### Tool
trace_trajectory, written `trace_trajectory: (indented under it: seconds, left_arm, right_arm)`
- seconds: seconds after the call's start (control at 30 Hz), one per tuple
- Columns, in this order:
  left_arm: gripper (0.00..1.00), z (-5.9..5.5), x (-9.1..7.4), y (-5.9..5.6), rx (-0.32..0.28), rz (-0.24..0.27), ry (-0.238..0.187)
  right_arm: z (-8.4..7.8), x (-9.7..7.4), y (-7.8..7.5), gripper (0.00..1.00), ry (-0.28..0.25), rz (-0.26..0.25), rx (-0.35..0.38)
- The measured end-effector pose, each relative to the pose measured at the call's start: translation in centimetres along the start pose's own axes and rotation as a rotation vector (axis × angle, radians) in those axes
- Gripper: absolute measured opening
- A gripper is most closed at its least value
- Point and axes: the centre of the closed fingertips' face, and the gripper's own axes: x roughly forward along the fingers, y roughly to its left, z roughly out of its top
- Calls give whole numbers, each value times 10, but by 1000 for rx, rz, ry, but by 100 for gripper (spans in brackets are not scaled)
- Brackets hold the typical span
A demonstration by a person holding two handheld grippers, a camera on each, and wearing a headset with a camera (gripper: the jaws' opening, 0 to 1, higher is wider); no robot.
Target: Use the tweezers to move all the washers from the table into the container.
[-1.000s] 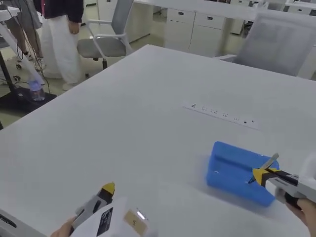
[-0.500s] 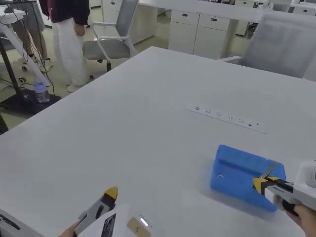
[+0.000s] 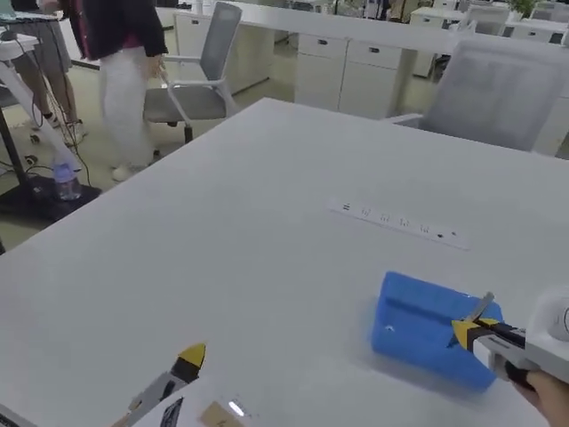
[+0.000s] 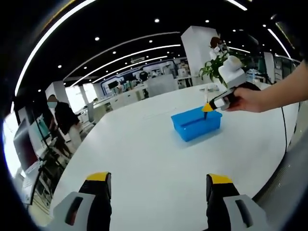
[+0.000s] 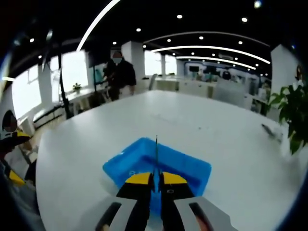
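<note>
Now my right gripper (image 3: 462, 331) pinches the tweezers (image 3: 481, 309) between its fingers (image 5: 139, 179) over the blue container (image 3: 418, 307) — the drop step, I judge; left gripper (image 4: 159, 178) idles, spread — next calls for finding a washer on the surface (image 3: 267, 222)

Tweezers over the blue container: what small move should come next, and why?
Probably ease the right gripper slightly so the tweezers open over the blue container. The gripper is shut on the tweezers and their tips hang above the container's inside; whether they hold a washer is too small to tell, so this is a guess.
</note>
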Motion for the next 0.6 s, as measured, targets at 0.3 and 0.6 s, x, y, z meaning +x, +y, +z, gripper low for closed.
trace_trajectory:
  seconds: [0.3, 0.6]
  left_arm:
    - [63, 34, -10, -6, 9, -115, -58]
    - [49, 92, -8, -27, 29, -324, -129]
  right_arm:
    - [21, -18, 8, 3, -36, 21, -81]
    - [30, -59, 46, 3, -43, 150, -151]
